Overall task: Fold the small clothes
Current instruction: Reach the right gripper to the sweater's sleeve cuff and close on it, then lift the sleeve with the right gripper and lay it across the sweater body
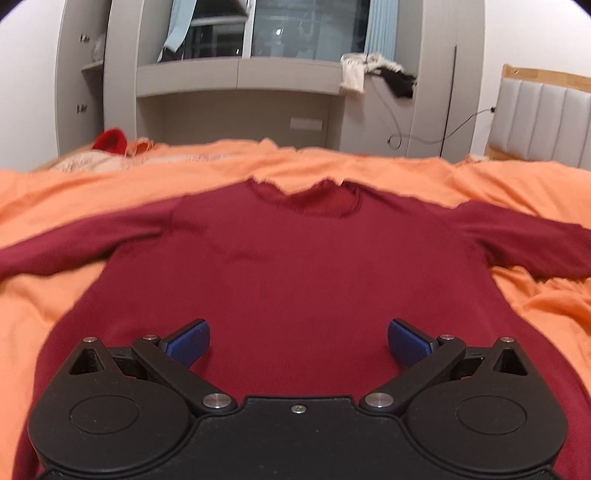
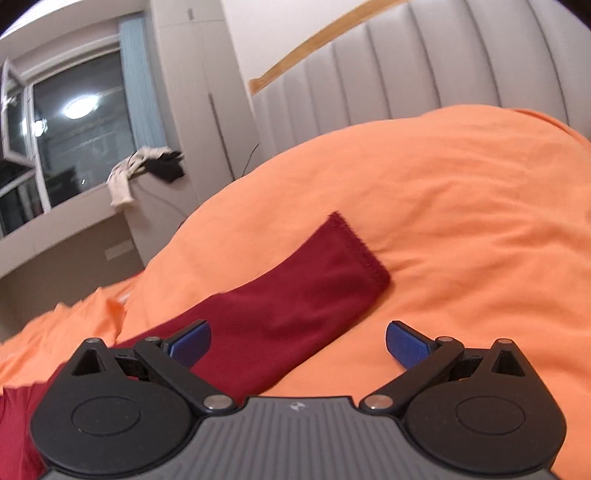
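Observation:
A dark red long-sleeved sweater (image 1: 288,266) lies flat on the orange bed cover (image 1: 406,173), collar away from me and both sleeves spread out sideways. My left gripper (image 1: 298,343) hovers over the sweater's lower body, open, nothing between its blue pads (image 1: 190,341). In the right wrist view one sleeve (image 2: 295,306) runs up to its cuff (image 2: 360,247) on the orange cover (image 2: 461,221). My right gripper (image 2: 298,343) stands open above that sleeve, its left pad (image 2: 192,343) over the red cloth and its right pad over bare cover.
A grey padded headboard (image 2: 424,70) with a wooden rim rises behind the bed. A grey built-in desk and cupboard (image 1: 236,99) stand under a window (image 1: 306,29), with white and black cloths (image 1: 373,72) on the sill. A red item (image 1: 110,140) lies at the bed's far left.

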Available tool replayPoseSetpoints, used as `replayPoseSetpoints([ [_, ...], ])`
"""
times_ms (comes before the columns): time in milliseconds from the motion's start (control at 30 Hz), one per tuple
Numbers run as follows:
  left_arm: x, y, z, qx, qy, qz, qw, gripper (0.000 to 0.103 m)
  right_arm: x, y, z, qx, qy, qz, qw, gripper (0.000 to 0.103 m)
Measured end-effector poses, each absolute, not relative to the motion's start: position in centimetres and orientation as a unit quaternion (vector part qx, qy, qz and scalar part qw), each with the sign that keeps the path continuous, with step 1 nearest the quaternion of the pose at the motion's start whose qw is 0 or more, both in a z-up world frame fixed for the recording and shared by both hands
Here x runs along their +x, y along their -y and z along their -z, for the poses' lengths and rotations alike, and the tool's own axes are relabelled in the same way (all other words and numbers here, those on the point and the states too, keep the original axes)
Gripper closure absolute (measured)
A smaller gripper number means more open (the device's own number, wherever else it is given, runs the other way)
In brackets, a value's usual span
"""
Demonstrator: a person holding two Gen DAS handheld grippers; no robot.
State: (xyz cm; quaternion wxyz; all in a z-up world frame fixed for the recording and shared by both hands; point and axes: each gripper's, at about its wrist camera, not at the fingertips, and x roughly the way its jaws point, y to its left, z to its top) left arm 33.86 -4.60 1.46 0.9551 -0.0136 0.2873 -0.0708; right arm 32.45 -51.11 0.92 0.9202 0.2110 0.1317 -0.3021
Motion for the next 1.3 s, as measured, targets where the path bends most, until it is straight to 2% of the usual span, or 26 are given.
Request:
replayPoseSetpoints([
  [67,34.1,4.3,-1.0,-0.019,-0.299,0.071,0.951,0.001,32.6,51.7,-0.6,0.215,-0.126,0.310,0.918,0.000],
  [200,34.2,4.4,-0.5,-0.012,-0.305,0.067,0.950,0.001,33.0,53.1,0.0,0.232,-0.120,0.322,0.910,0.010],
  [367,34.2,4.3,-0.4,-0.010,-0.305,0.068,0.950,0.001,34.0,54.6,0.6,0.255,-0.099,0.347,0.897,0.030],
  [400,34.2,4.2,-0.5,-0.012,-0.305,0.068,0.950,0.001,34.3,54.8,0.9,0.257,-0.094,0.352,0.895,0.040],
  [433,34.2,4.2,-0.5,-0.013,-0.305,0.069,0.950,0.001,34.1,55.0,0.9,0.259,-0.092,0.355,0.894,0.056],
  [467,34.1,4.2,-0.5,-0.015,-0.305,0.069,0.950,0.001,34.4,55.2,1.1,0.263,-0.093,0.361,0.890,0.065],
  [500,34.0,4.1,-0.6,-0.017,-0.305,0.069,0.950,0.001,34.1,55.1,1.1,0.268,-0.092,0.364,0.887,0.079],
  [533,34.0,4.1,-0.7,-0.019,-0.304,0.069,0.950,0.001,34.1,55.2,0.9,0.272,-0.090,0.364,0.886,0.087],
  [600,34.0,3.8,-0.9,-0.025,-0.302,0.068,0.951,0.001,34.1,54.9,0.7,0.275,-0.078,0.355,0.890,0.093],
  [833,34.1,2.2,-2.2,-0.060,-0.287,0.041,0.955,0.001,35.2,48.1,-3.6,0.181,-0.029,0.273,0.944,0.094],
  [1033,34.0,0.3,-3.4,-0.085,-0.271,0.002,0.959,0.001,37.2,37.9,-6.7,0.072,-0.009,0.136,0.988,0.094],
  [1300,34.2,-2.2,-4.8,-0.129,-0.253,-0.024,0.958,0.001,38.0,22.5,-5.5,-0.094,-0.044,-0.074,0.992,0.095],
])
